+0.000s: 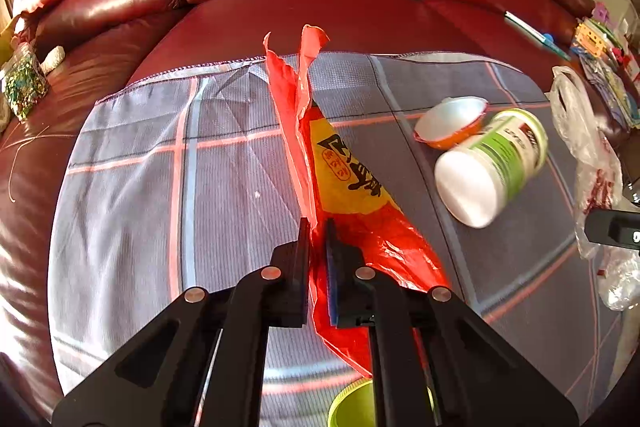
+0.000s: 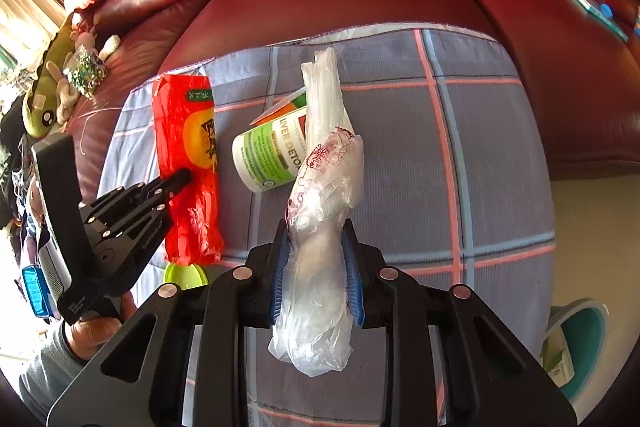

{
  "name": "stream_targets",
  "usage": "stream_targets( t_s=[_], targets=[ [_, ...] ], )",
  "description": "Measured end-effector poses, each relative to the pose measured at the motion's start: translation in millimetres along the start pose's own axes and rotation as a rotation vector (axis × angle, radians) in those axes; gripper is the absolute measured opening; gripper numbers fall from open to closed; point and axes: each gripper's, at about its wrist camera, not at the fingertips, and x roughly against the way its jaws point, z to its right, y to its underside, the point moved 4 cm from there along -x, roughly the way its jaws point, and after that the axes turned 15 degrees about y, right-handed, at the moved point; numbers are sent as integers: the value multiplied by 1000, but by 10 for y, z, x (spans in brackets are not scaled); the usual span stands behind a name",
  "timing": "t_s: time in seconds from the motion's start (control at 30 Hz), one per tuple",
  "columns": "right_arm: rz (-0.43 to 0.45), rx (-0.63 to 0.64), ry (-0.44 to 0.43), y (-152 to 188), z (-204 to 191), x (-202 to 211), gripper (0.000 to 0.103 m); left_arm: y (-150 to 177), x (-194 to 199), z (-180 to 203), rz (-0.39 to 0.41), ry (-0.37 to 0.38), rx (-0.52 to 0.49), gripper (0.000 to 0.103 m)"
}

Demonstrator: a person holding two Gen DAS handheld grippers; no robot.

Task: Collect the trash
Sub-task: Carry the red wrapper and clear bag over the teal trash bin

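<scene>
Left hand-held gripper is pinched on the floppy red bag lying on the checked cloth, right hand-held gripper squeezes a crinkly clear bag, both feather-light and slippery, so grab bunched folds; bottle lies beyond.

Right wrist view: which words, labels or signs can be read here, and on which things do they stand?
"LIVER DETOX": on the white bottle lying on the checked cloth; its smaller print is too small to read.
Large black characters on the red bag: partly hidden, not readable.
Red print on the clear plastic bag: crumpled, not readable.
</scene>
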Motion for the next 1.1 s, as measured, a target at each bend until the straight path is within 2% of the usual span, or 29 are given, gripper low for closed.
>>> stream_targets(
  t_s=[0.3, 0.53, 0.77, 1.1],
  targets=[
    [36, -12, -10, 239, 57, 350, 26, 81, 567, 74, 64, 17, -15, 6],
    [57, -36, -17, 588, 162, 632, 26, 221, 1050, 217, 101, 80, -27, 6],
    [73, -69, -6, 1000, 412, 889, 26, 504, 1391, 781, 103, 160, -118, 6],
    [84, -166, 19, 1632, 1091, 1161, 26, 862, 1504, 1570, 74, 272, -196, 7]
  ],
)
